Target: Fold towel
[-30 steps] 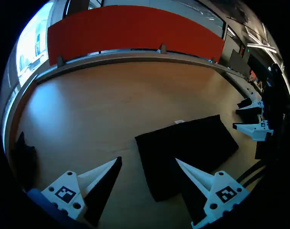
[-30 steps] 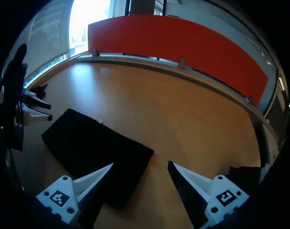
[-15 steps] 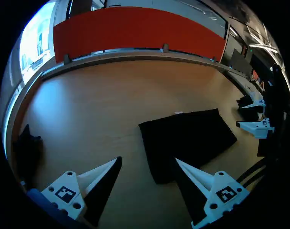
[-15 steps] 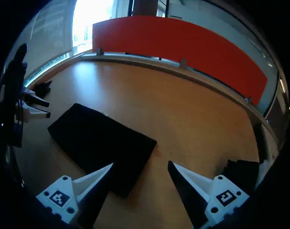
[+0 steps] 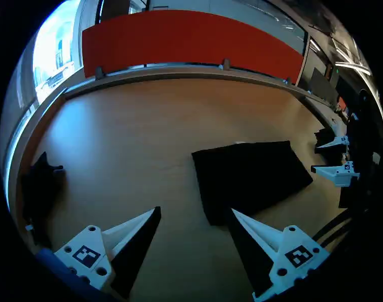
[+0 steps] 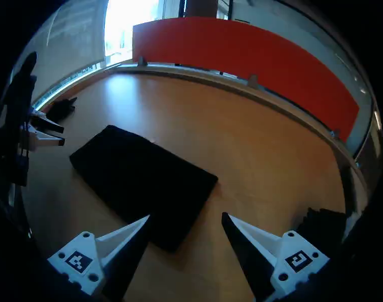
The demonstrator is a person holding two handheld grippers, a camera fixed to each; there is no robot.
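At the bottom of the left gripper view, the left gripper [image 5: 194, 211] has its two white, wedge-shaped plastic fingers spread wide and pressing on nothing; each carries a square black-and-white marker. Just past its right finger, in the centre right of the frame, the towel [image 5: 252, 176] lies flat on the table [image 5: 131, 146]. The towel is black and matte, folded to a neat four-sided slab with straight edges and soft corners, and has a small pale speck at its far edge.

In the right gripper view the right gripper [image 6: 185, 216] is likewise spread wide, gripping nothing. The towel's near corner shows between its fingers, and the rest runs toward the middle left of the frame.

The table is smooth, warm-toned wood with a soft sheen. A dark lump [image 5: 40, 183] sits on it at the left edge of the left gripper view. Farther back, along the table's curved far rim, stands a flat red panel [image 5: 191, 40] held in small grey clips, with a bright window [image 5: 53, 60] at the upper left.
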